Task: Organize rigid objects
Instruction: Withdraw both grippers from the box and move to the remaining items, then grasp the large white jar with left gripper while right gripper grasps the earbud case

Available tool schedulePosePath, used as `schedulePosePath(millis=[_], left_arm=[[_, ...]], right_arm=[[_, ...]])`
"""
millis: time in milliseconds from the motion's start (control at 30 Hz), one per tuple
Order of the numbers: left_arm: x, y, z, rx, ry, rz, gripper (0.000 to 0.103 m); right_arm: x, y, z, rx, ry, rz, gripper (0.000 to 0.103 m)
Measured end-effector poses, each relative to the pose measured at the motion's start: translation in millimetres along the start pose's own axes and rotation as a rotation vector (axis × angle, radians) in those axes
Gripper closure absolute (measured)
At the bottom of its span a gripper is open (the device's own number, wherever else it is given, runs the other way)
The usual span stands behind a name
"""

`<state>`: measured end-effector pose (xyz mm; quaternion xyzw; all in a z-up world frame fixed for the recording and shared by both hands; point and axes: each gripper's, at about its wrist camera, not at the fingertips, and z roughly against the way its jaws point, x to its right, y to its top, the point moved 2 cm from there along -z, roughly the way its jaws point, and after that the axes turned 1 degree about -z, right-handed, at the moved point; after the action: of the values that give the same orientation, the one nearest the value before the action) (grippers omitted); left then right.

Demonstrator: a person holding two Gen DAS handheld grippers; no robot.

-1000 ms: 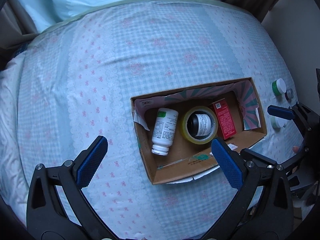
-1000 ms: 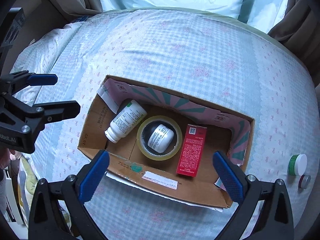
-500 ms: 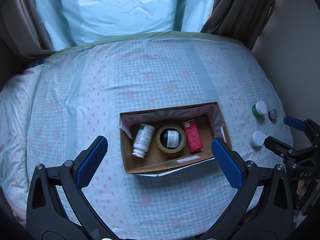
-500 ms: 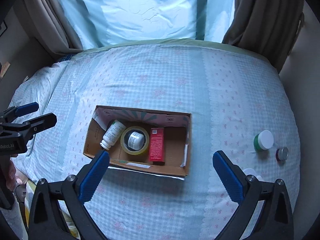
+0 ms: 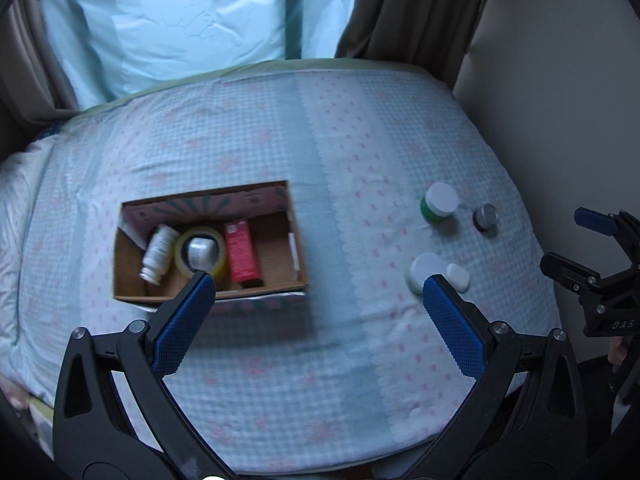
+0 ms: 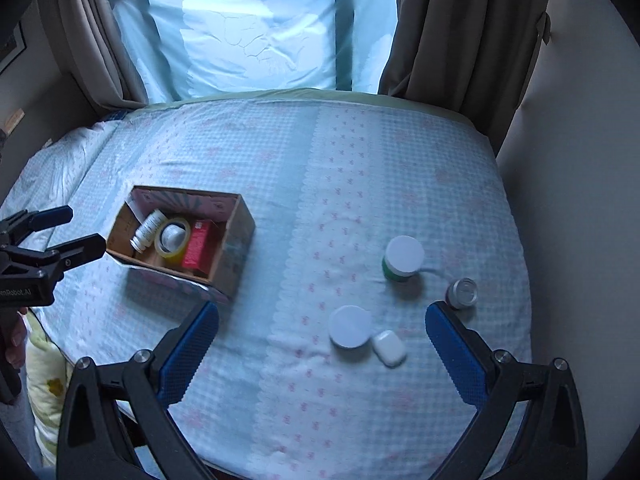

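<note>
Both claws stand empty with jaws wide apart above the bed (image 6: 280,160): the left gripper (image 5: 316,292) hangs over the near edge of the cardboard box (image 5: 298,248), the right gripper (image 6: 322,320) over the loose items on the right side of the bedspread. Already in the box lie a white pill bottle (image 5: 158,246) on its side, a tape roll (image 5: 200,252) with a small jar seen inside its ring, and a red carton (image 5: 241,252). Outside, well apart from the box, remain a green jar with white lid (image 6: 402,258), a small metal tin (image 6: 463,292), a white-lidded jar (image 6: 350,326) and, touching it, a white earbud case (image 6: 388,347). All four appear light and stiff; the lids and the glossy case are judged slippery, the case most so. The jars are best taken across the body below the lid, the case across its narrow sides. The soft bedding would likely yield under downward pressure, so a low approach may tip them.
</note>
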<state>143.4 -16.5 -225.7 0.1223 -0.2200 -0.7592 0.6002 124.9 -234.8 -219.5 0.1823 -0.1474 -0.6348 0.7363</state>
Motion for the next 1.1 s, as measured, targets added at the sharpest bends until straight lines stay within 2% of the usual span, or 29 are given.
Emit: schedulePosePath(millis=[233, 367, 500, 633, 700, 767, 1000, 1100], left_arm=[[96.1, -29.6, -61.8, -0.025, -0.051, -0.107, 0.0], [125.6, -46.2, -115.0, -0.05, -0.075, -0.156, 0.0], [136.4, -61.5, -168.5, -0.064, -0.097, -0.193, 0.0], [144.9, -81.4, -219.9, -0.078, -0.138, -0.208, 0.0], [149.6, -90.7, -242.9, -0.068, -0.146, -0.217, 0.0], [152.5, -99.1, -261.0, -0.058, -0.157, -0.226, 0.0], [157.6, -105.9, -296.7, -0.011, -0.186, -0.257, 0.0], [160.4, -102.6, -312.4, -0.023, -0.186, -0.287, 0.0]], right_arm=[[77.9, -46.1, -31.6, -0.019, 0.037, 0.042, 0.0], [103.0, -72.5, -67.5, -0.019, 0.047, 0.063, 0.0], [117.6, -98.6, -112.3, -0.024, 0.06, 0.074, 0.0], [123.9, -121.0, -159.1, -0.022, 0.042, 0.097, 0.001], [123.7, -130.9, -177.9, -0.007, 0.004, 0.116, 0.004], [123.7, -139.7, -195.7, 0.006, 0.01, 0.122, 0.005], [104.2, -161.4, -236.1, 0.037, 0.043, 0.25, 0.017], [101.6, -162.7, -246.0, 0.061, 0.077, 0.267, 0.023]])
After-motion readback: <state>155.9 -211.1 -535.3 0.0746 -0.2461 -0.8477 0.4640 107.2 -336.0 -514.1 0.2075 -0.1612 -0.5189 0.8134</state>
